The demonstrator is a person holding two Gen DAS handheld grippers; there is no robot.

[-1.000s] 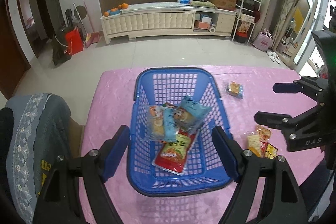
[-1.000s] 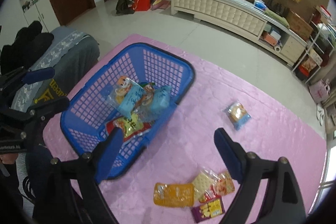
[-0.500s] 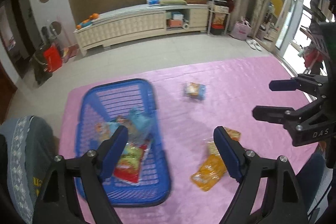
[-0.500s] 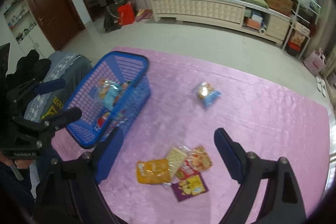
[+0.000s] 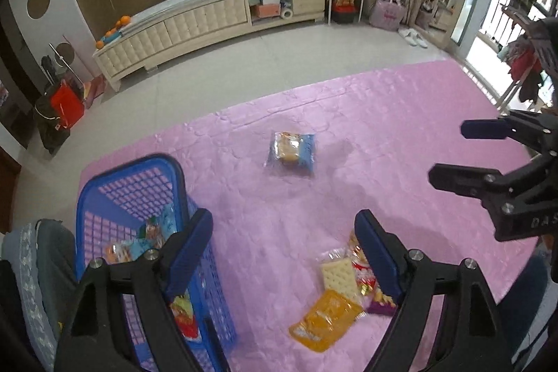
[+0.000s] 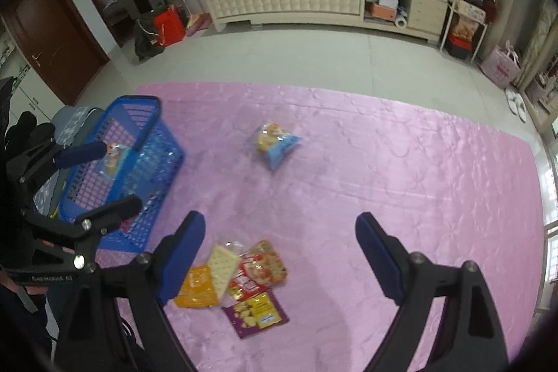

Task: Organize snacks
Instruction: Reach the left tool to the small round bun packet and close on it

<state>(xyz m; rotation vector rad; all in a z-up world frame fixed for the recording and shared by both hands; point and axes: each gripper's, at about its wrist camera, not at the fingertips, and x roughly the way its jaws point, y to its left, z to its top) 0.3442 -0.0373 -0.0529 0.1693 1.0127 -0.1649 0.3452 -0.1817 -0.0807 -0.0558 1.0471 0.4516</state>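
Both sets of jaws spread, empty. Best lowered squarely over one packet (image 6: 192, 287) of the probably overlapping pile, then basket (image 6: 122, 173).

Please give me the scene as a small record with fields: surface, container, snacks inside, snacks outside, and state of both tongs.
surface: pink cloth
container: blue basket, at the cloth's left edge
snacks inside: several packets; exact count unclear
snacks outside: blue packet lying alone; cluster of orange packet, cracker packet, red packet, purple packet
left tongs: open, empty
right tongs: open, empty
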